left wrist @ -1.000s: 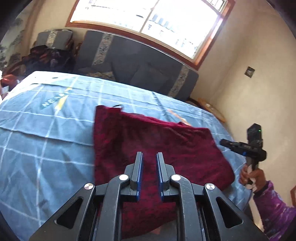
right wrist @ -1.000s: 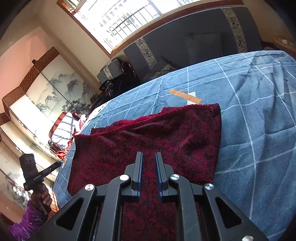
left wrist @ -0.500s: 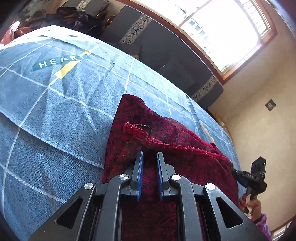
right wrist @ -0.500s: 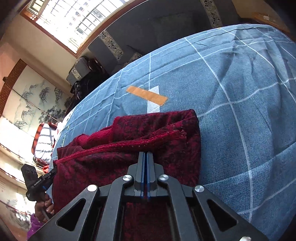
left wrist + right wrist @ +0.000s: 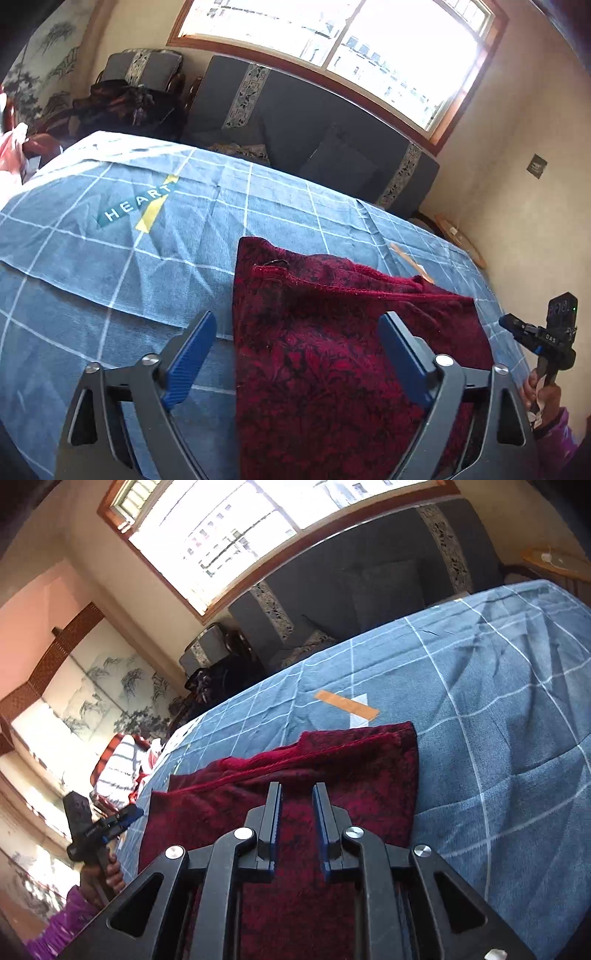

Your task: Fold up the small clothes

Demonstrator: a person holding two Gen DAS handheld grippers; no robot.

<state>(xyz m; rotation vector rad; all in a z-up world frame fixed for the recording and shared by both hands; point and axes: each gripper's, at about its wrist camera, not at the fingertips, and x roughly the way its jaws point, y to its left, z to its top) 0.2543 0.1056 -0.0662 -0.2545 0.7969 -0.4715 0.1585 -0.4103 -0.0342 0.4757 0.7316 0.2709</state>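
Both tools hover empty, left tool (image 5: 295,354) spread wide, right tool (image 5: 297,827) slightly parted, above the dark red patterned cloth (image 5: 332,350); best pinch matching corners evenly before folding.

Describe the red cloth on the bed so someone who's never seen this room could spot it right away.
Find the bed with the blue checked sheet below the big window. On it lies a dark red cloth with a black flower pattern, folded over once. It is the only red thing on the sheet, beside an orange strip of tape.
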